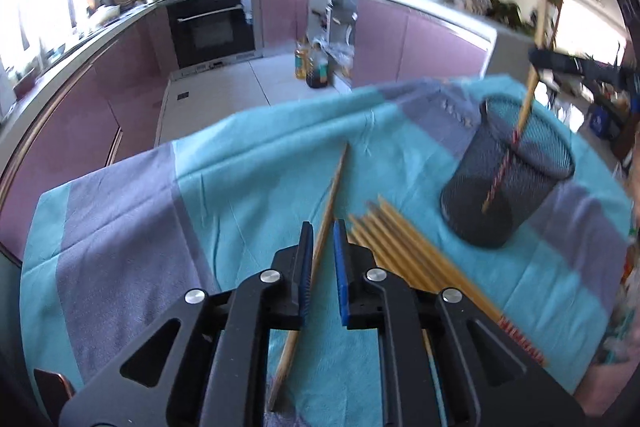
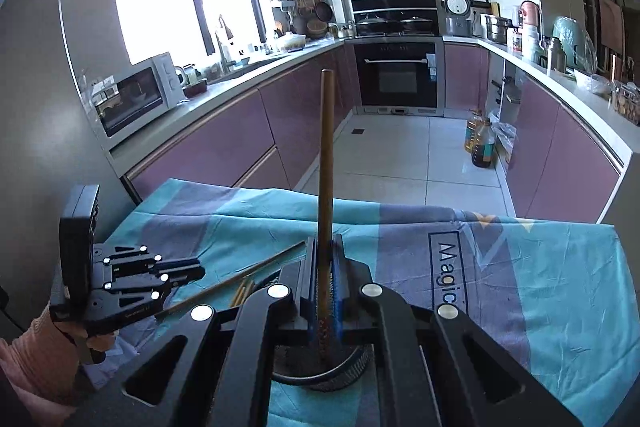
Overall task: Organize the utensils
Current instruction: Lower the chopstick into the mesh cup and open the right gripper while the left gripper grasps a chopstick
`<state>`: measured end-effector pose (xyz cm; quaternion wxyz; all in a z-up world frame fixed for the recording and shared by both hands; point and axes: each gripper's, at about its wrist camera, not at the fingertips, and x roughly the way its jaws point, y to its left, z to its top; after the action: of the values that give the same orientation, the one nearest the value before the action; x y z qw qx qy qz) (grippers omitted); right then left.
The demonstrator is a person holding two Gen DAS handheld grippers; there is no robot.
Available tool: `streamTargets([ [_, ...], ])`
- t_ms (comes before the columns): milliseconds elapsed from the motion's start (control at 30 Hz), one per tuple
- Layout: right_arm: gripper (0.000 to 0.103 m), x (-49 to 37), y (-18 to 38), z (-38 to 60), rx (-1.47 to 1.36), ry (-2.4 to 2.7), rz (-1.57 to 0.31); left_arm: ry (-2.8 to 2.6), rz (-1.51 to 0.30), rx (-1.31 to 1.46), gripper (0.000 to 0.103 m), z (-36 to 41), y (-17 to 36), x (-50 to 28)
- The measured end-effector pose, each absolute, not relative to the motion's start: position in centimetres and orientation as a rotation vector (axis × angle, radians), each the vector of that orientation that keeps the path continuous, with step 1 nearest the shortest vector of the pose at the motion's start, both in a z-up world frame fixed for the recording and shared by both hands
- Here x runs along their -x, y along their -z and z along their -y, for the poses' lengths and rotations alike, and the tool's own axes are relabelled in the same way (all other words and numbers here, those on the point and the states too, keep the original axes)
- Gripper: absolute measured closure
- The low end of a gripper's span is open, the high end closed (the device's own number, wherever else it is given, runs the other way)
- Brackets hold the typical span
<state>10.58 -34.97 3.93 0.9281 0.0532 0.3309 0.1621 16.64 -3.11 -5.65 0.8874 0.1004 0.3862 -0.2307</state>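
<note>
A black mesh cup (image 1: 472,215) stands on the teal and purple cloth (image 1: 240,167). My right gripper (image 2: 324,241) is shut on a wooden chopstick (image 2: 326,147) that stands upright, its patterned lower end inside the cup (image 2: 352,367). The left wrist view shows that gripper (image 1: 538,59) above the cup, blurred. My left gripper (image 1: 323,227) hangs low over the cloth with only a thin slit between its blue pads. A single chopstick (image 1: 334,187) lies on the cloth under that slit and passes beneath the fingers. A pile of several chopsticks (image 1: 404,251) lies between it and the cup.
The cloth-covered table ends at a far edge (image 2: 400,215), with tiled kitchen floor beyond. Oil bottles (image 2: 480,143) stand on the floor by purple cabinets. A hand in a pink sleeve (image 2: 36,347) holds the left gripper (image 2: 196,273) at the table's left side.
</note>
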Motion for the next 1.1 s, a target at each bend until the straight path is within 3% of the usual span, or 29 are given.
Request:
streamTargets([
  [167, 0.094, -11.7, -3.3, 35.3, -0.124, -0.292, -0.693, 0.489, -0.826, -0.275, 0.088, 4.3, 7.4, -17.0],
  [233, 0.083, -12.0, -3.2, 35.4, -0.127, -0.277, -0.685, 0.484, -0.838, -0.286, 0.086, 4.6, 7.9, -17.5],
  [533, 0.075, -11.3, -3.5, 35.2, -0.127, -0.287, -0.662, 0.455, -0.901, -0.341, 0.085, 6.0, 9.4, -19.2],
  [733, 0.072, -10.4, -3.5, 35.0, -0.128, -0.304, -0.662, 0.453, -0.926, -0.348, 0.093, 6.9, 9.6, -20.7],
  [1100, 0.071, -8.6, -2.8, 35.8, -0.174, -0.331, -0.663, 0.428, -0.865, -0.23, 0.096, 6.8, 6.5, -20.6],
])
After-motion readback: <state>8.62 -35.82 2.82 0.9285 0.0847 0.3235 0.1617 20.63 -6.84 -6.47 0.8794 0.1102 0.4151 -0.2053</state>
